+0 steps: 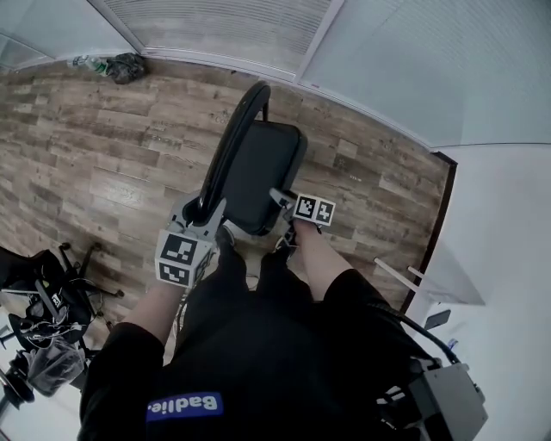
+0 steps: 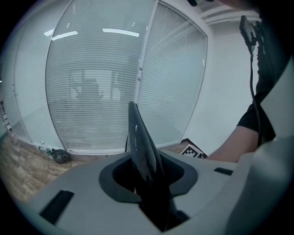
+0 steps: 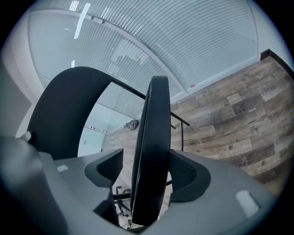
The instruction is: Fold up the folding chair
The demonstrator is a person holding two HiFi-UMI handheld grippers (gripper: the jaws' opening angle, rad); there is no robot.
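Note:
The black folding chair stands on the wood floor in front of me. Its thin curved backrest shows edge-on at the left in the head view, and the padded seat is tilted up beside it. My left gripper is shut on the lower edge of the backrest, which rises like a blade between its jaws. My right gripper is shut on the rim of the seat, seen edge-on between its pads. The backrest fills that view's left, and a thin frame tube shows behind.
A black stand with cables and gear sits at the lower left. A dark bag and bottles lie by the glass wall with blinds. A white wall and a white ledge close the right side. My own body fills the bottom.

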